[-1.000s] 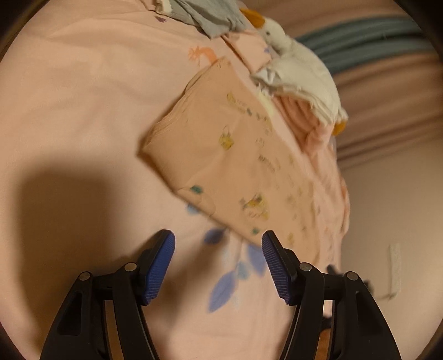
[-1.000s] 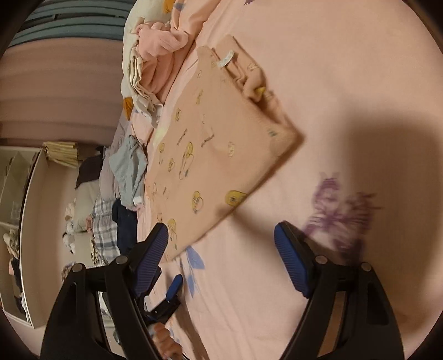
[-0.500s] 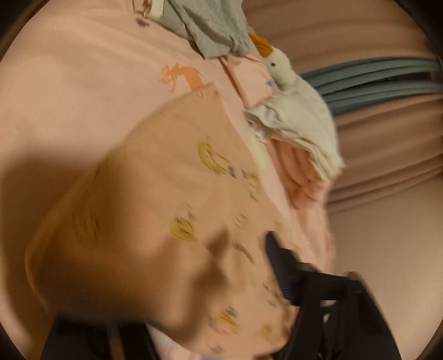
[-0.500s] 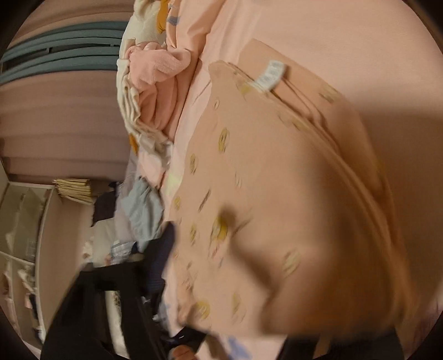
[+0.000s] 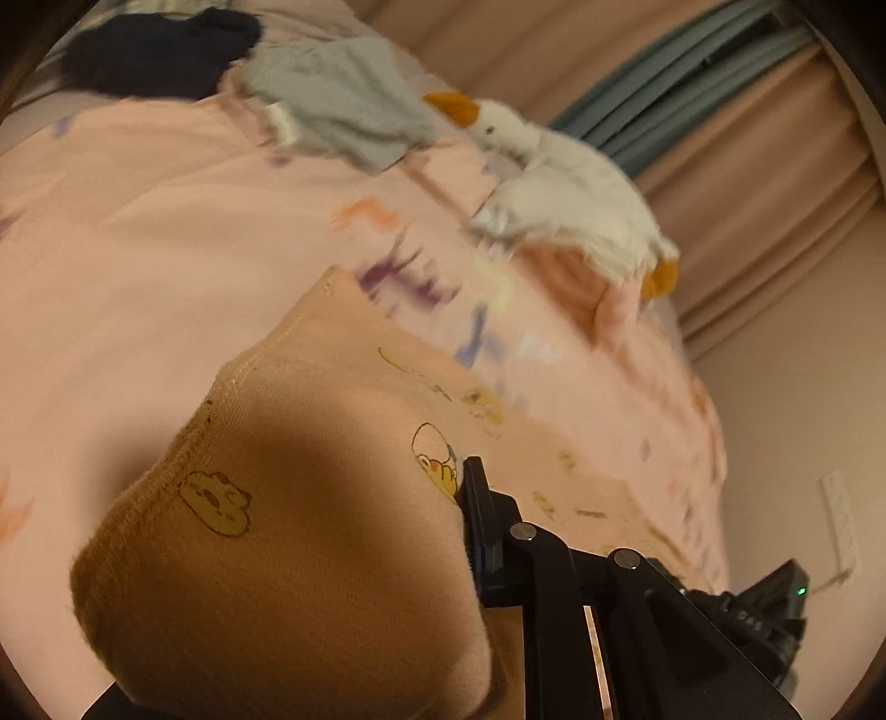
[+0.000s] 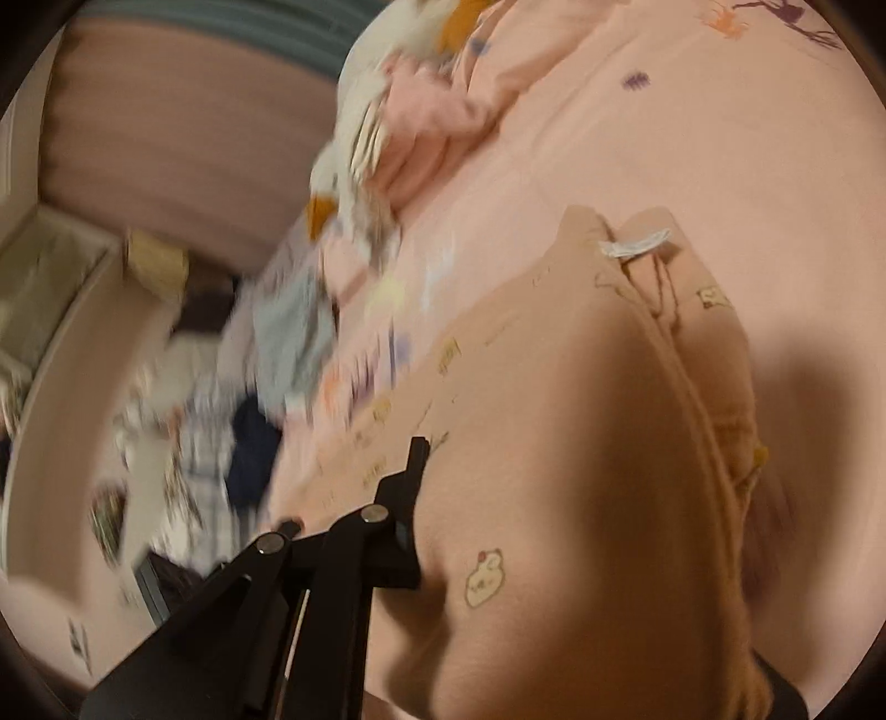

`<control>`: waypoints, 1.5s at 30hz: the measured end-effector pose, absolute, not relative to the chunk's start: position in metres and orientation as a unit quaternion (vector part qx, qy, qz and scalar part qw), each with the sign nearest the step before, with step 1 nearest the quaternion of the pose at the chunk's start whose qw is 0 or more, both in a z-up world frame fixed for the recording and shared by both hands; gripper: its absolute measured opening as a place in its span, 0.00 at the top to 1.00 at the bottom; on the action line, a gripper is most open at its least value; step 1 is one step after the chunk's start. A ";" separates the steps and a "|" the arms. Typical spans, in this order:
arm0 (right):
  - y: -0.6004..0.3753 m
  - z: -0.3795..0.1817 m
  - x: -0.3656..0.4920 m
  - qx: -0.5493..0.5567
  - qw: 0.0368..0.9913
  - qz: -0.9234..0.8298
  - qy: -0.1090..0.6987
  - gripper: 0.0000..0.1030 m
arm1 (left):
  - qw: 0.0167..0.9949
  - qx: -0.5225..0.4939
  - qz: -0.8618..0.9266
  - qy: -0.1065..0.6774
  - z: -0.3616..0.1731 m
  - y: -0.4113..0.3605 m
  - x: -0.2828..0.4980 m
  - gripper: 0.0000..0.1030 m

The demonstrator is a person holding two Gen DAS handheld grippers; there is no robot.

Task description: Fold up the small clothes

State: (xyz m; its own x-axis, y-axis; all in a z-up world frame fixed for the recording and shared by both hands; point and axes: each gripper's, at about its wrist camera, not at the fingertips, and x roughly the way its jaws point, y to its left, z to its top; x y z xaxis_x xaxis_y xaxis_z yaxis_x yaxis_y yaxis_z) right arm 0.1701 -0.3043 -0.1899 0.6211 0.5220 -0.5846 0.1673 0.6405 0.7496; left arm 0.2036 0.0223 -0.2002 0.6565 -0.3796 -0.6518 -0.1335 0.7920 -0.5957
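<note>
Peach cotton fills the lower half of both wrist views: the small printed garment (image 5: 310, 526) is bunched up right in front of my cameras, lifted off the pink bedsheet (image 5: 138, 232) at my end. In the left wrist view my left gripper (image 5: 465, 531) is closing on one edge of it; only the right-hand finger (image 5: 482, 531) shows, pressed against the cloth at lower centre, while the other is hidden behind the fold. A stitched hem runs up the left side of the fabric, with little yellow cartoon prints scattered over it.

In the right wrist view my right gripper (image 6: 421, 526) is closing too, with the same garment (image 6: 581, 471) between its jaws; the left-hand finger (image 6: 410, 498) bites into the cloth at lower centre and the far one is covered. A white label (image 6: 637, 246) sits near the top of the garment, right of centre.

Beyond the garment in the left wrist view, a white plush goose (image 5: 559, 183) with an orange beak lies at upper right on the bed, a grey garment (image 5: 343, 105) at upper centre and a dark one (image 5: 160, 50) at upper left. Beige curtains (image 5: 747, 138) hang behind the bed. The background of the right wrist view is blurred.
</note>
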 end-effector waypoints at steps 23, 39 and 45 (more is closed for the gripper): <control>-0.392 -0.158 0.045 0.363 0.873 0.044 0.324 0.44 | 0.858 -0.356 0.042 0.368 -0.206 0.122 0.100 0.55; -0.384 -0.214 0.121 0.323 0.826 0.171 0.430 0.71 | 0.879 -0.207 0.042 0.427 -0.225 0.037 0.117 0.51; -0.383 -0.227 0.114 0.349 0.824 0.148 0.421 0.94 | 0.878 -0.217 0.056 0.423 -0.226 0.034 0.117 0.48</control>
